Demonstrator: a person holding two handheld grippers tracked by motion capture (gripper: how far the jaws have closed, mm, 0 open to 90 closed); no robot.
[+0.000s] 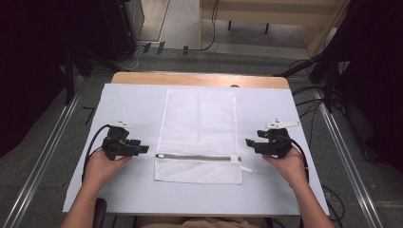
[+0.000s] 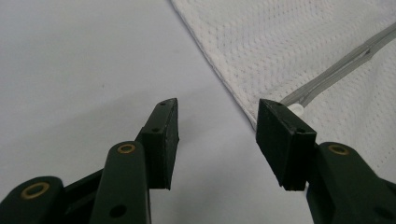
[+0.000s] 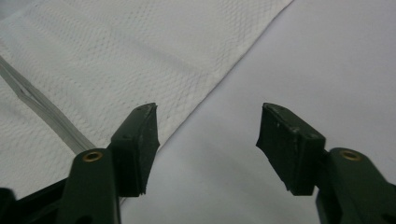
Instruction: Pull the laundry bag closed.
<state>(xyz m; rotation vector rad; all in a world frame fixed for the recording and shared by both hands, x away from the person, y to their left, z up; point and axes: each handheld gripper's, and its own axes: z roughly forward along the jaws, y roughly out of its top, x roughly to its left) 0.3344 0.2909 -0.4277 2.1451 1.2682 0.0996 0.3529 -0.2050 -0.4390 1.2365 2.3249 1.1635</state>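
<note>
A white mesh laundry bag (image 1: 199,133) lies flat in the middle of the table, with a grey zipper (image 1: 197,157) running across near its front end. My left gripper (image 1: 145,148) rests just left of the bag at zipper height, pointing toward it, jaws open and empty. In the left gripper view (image 2: 217,128) the bag's edge (image 2: 280,51) and the zipper's end (image 2: 336,67) lie just beyond the tips. My right gripper (image 1: 248,142) sits just right of the bag, open and empty. In the right gripper view (image 3: 208,130) the bag's edge (image 3: 140,60) passes under the left jaw.
The light grey table cover (image 1: 128,102) has bare room on both sides of the bag. The wooden table edge (image 1: 199,79) shows at the back. Cables and dark stands line the floor on both sides.
</note>
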